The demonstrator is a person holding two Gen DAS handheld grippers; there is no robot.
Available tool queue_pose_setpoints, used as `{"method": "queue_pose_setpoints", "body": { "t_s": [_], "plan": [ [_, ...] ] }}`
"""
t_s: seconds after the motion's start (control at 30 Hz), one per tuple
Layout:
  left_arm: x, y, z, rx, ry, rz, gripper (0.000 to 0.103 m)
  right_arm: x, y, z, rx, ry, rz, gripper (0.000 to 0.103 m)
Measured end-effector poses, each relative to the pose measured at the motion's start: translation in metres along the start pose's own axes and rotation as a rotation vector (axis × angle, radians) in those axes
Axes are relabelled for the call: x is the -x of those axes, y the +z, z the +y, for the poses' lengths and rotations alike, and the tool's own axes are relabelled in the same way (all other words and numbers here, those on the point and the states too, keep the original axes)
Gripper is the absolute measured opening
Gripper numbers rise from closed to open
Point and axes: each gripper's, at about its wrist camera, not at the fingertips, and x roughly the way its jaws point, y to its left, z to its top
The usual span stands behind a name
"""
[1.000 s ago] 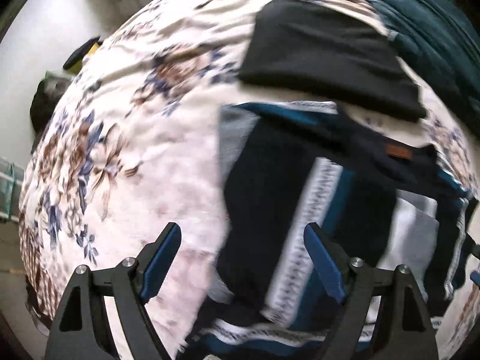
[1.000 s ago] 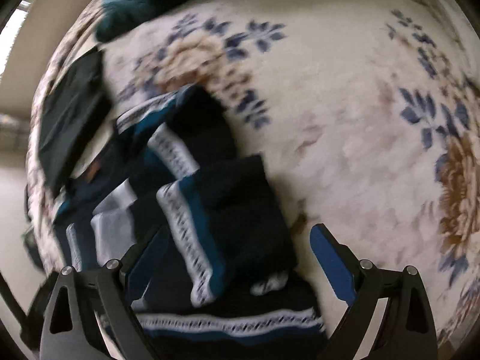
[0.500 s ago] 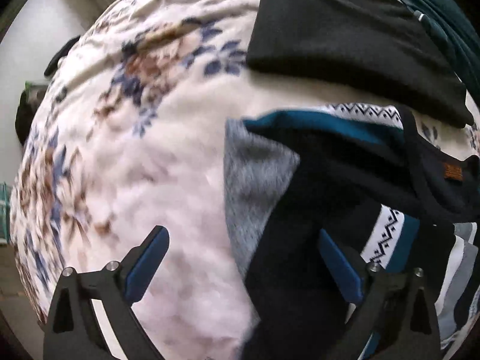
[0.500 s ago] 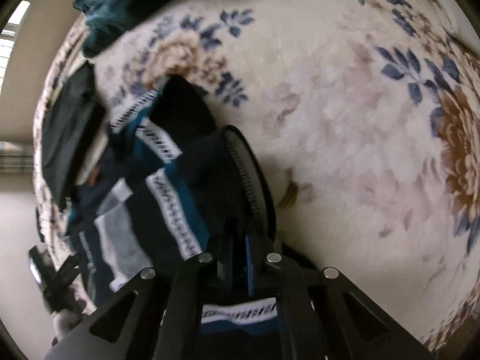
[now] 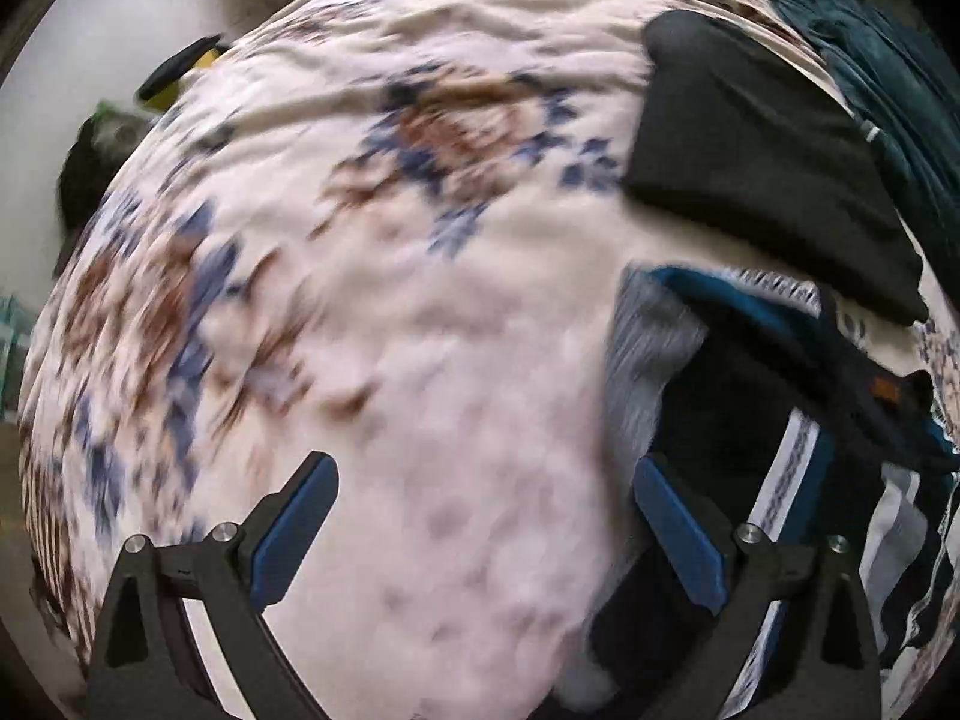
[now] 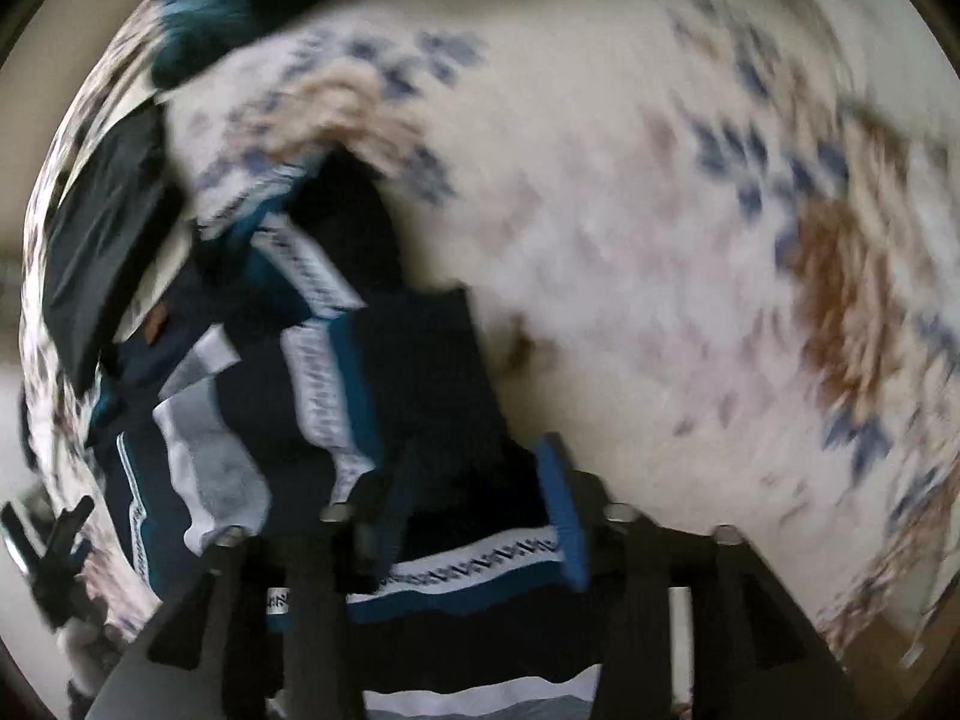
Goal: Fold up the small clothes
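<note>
R gripper [image 6: 480, 516]: jaws partly open, straddling a dark fold of the striped sweater [image 6: 336, 372]. Cloth sits between the blue pads [image 6: 561, 516], but frame's too blurred to say if they actually pinch it, so I can't tell whether it has hold. L gripper [image 5: 480, 534]: jaws wide open, nothing between them but bare bedspread; its right pad [image 5: 672, 534] is at the sweater's left edge (touching or just beside, can't say).

Sweater itself: navy knit w/ teal bands, white zigzag stripes and grey panels, lying rumpled and partly doubled over on the floral bedspread [image 5: 372, 276]. In L view it fills the lower right; a small brown tag [image 5: 882, 387] shows near the neck area.

Further out: a flat black garment [image 5: 762, 162] lies beyond the sweater, touching or overlapping its far edge, and a dark teal blanket [image 5: 900, 78] is bunched at the far edge of the bed.

Handling, my read: soft, floppy, light-to-medium knit, no stiffness, so it'll sag and drag on the fuzzy cover rather than slide. Not fragile. Best grabbed at a hem or cuff edge, both layers pinched together, one gripper per corner; a mid-panel pinch would prob. just bunch it.
</note>
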Motion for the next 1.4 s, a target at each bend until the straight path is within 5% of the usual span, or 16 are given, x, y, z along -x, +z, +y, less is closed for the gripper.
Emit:
{"method": "queue_pose_setpoints", "body": {
  "t_s": [0.1, 0.27, 0.47, 0.63, 0.7, 0.73, 0.93, 1.1, 1.23, 1.33, 1.37, 1.4],
  "plan": [
    [-0.01, -0.023, 0.017, 0.068, 0.041, 0.03, 0.102, -0.001, 0.006, 0.086, 0.217, 0.092, 0.06, 0.052],
    [-0.038, -0.06, 0.038, 0.265, -0.09, 0.152, 0.102, -0.039, -0.004, 0.244, 0.547, 0.246, 0.236, 0.052],
    [-0.053, -0.031, 0.053, 0.392, -0.117, 0.118, 0.102, -0.107, -0.015, 0.373, 0.837, 0.152, 0.27, 0.052],
    [-0.071, 0.035, 0.039, 0.258, -0.106, 0.067, 0.102, -0.151, -0.017, 0.394, 0.866, 0.111, 0.303, 0.048],
    [-0.073, 0.053, 0.029, 0.169, -0.088, 0.041, 0.102, -0.149, -0.019, 0.394, 0.873, 0.171, 0.28, 0.026],
    [-0.071, 0.057, 0.027, 0.133, -0.078, 0.029, 0.102, -0.146, -0.019, 0.393, 0.873, 0.188, 0.255, 0.005],
    [-0.064, 0.03, 0.035, 0.109, -0.101, 0.059, 0.102, -0.131, 0.003, 0.377, 0.797, 0.18, 0.157, 0.004],
    [-0.056, -0.02, 0.037, 0.184, -0.199, 0.109, 0.1, -0.135, 0.011, 0.375, 0.782, 0.18, 0.296, 0.007],
    [-0.045, -0.041, 0.009, 0.196, -0.279, 0.1, 0.098, -0.133, 0.01, 0.391, 0.837, 0.207, 0.305, 0.028],
    [-0.046, -0.039, -0.009, 0.129, -0.257, 0.056, 0.053, -0.137, 0.006, 0.403, 0.85, 0.234, 0.317, 0.032],
    [-0.05, -0.041, -0.014, 0.097, -0.208, 0.058, 0.03, -0.139, 0.005, 0.406, 0.855, 0.243, 0.317, 0.032],
    [-0.054, -0.036, -0.009, 0.093, -0.2, 0.058, 0.029, -0.142, 0.002, 0.412, 0.854, 0.248, 0.311, 0.032]
  ]
}}
